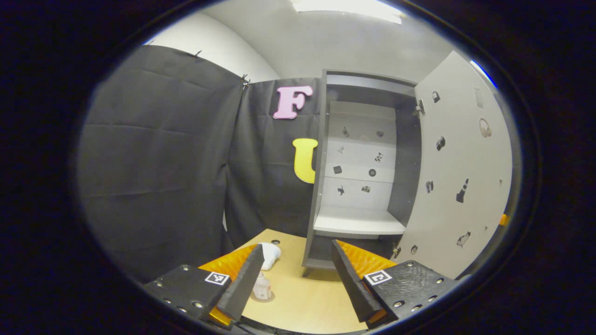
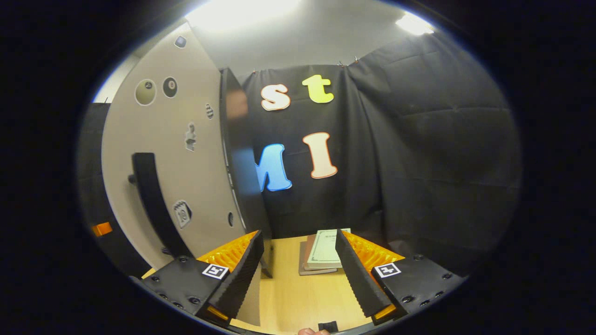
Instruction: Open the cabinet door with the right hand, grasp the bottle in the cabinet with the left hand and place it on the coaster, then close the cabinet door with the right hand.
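The grey cabinet (image 1: 321,186) stands with its door (image 1: 461,167) swung wide to the right, and its white shelf (image 1: 358,223) is bare. A small bottle (image 1: 263,286) stands upright on a round coaster (image 1: 271,297) on the wooden table, partly hidden behind one finger (image 1: 242,284) of my left gripper (image 1: 298,298). That gripper is open, hovers above the table and holds nothing. In the right gripper view the door's outer face (image 2: 186,153) and its dark bar handle (image 2: 153,204) lie to the left. My right gripper (image 2: 298,284) is open beside the door's edge, apart from the handle.
A white rounded object (image 1: 270,253) lies on the table behind the bottle. Two stacked books (image 2: 323,251) lie on the table ahead of the right gripper. Black cloth walls close the booth at the back and sides.
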